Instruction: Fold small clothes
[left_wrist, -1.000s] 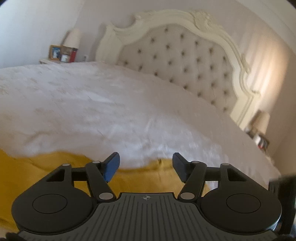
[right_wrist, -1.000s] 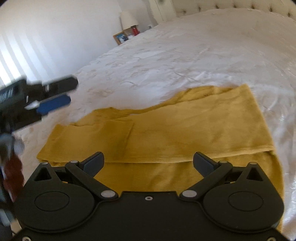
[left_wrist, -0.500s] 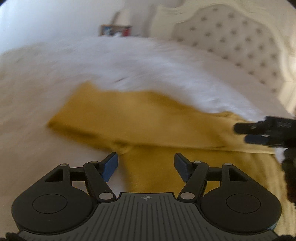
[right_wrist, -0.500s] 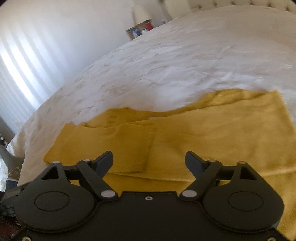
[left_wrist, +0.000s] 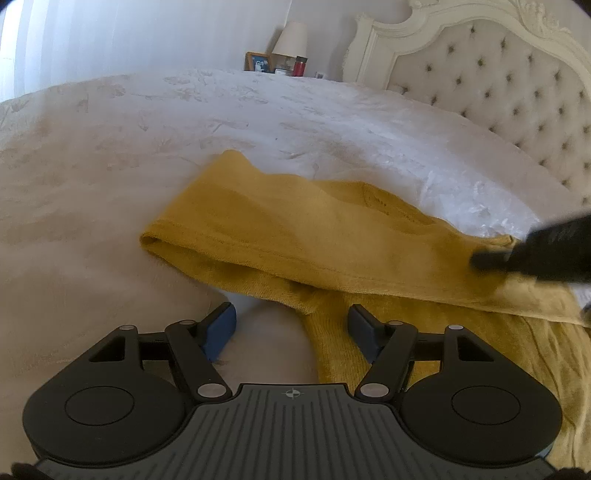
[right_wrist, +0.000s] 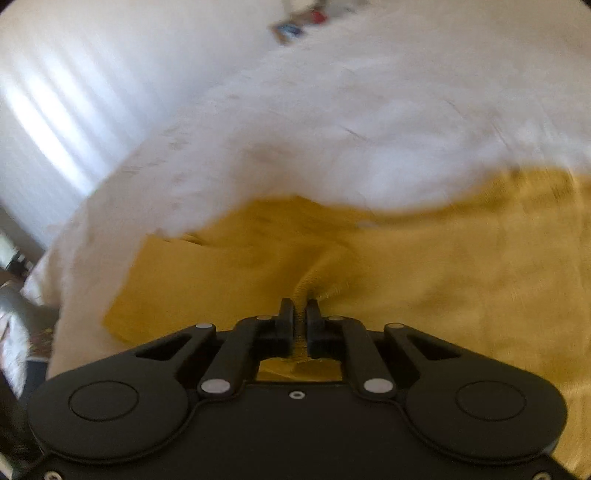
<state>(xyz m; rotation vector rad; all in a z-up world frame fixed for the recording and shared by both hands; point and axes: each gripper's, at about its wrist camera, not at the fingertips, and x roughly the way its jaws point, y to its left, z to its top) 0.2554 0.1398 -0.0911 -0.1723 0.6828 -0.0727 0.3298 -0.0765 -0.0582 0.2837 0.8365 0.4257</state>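
A mustard-yellow garment (left_wrist: 295, 229) lies partly folded on the white bedspread (left_wrist: 184, 129). My left gripper (left_wrist: 291, 326) is open, low over the bed, its jaws astride the garment's near left edge. The other gripper (left_wrist: 535, 254) shows at the right, down on the cloth. In the right wrist view, which is blurred, my right gripper (right_wrist: 300, 314) is shut on a pinched ridge of the yellow garment (right_wrist: 443, 280), which puckers at the fingertips.
A tufted cream headboard (left_wrist: 517, 74) stands at the back right. A nightstand with a lamp (left_wrist: 293, 38), a framed photo (left_wrist: 258, 61) and a red can sits behind the bed. The bed's left edge (right_wrist: 55, 295) drops off in the right wrist view.
My right gripper dropped onto the garment and shut on a fold of it. My left gripper swung from facing the headboard down to the garment's left edge, staying open.
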